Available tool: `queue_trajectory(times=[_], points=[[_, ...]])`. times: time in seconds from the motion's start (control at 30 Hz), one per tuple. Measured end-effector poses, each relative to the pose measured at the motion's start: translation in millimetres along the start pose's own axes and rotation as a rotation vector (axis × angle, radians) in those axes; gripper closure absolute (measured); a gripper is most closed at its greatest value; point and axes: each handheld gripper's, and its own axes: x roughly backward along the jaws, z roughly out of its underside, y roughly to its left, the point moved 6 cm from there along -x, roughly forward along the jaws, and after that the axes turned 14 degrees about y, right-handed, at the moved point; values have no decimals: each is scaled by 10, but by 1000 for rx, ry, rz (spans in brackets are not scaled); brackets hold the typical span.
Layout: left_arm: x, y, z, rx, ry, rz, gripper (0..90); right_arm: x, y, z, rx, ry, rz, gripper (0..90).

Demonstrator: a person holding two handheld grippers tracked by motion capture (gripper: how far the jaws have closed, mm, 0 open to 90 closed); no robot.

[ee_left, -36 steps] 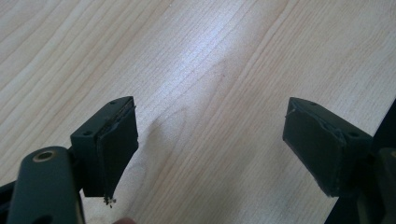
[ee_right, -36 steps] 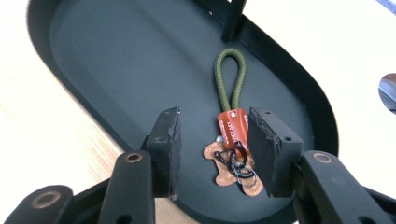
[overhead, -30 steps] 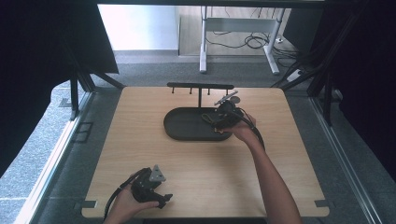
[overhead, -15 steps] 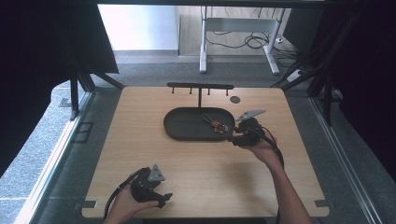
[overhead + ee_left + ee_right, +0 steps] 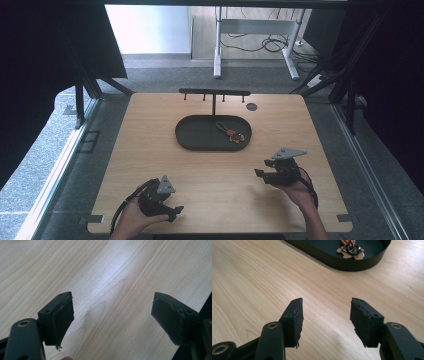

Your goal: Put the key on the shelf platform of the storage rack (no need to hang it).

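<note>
Both grippers empty, jaws apart.
Right gripper [image 5: 261, 174] sat just short of tray [image 5: 352, 265]; keys [image 5: 350, 248] ahead. Approach low, centred.

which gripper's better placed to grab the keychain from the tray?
Right, probably. The right gripper sits nearer the tray, jaws open and aimed at it; its own view shows the keychain ahead. The left gripper is at the near edge, open, facing bare table.
</note>
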Motion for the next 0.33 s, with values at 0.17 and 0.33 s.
queue_trajectory(times=[0.17, 0.33], points=[[6, -7, -3, -4, -2, 2, 187, 82, 37, -8, 7, -24, 14, 421], [38, 20, -7, 8, -20, 1, 187, 94, 40, 50, 10, -28, 21, 392]])
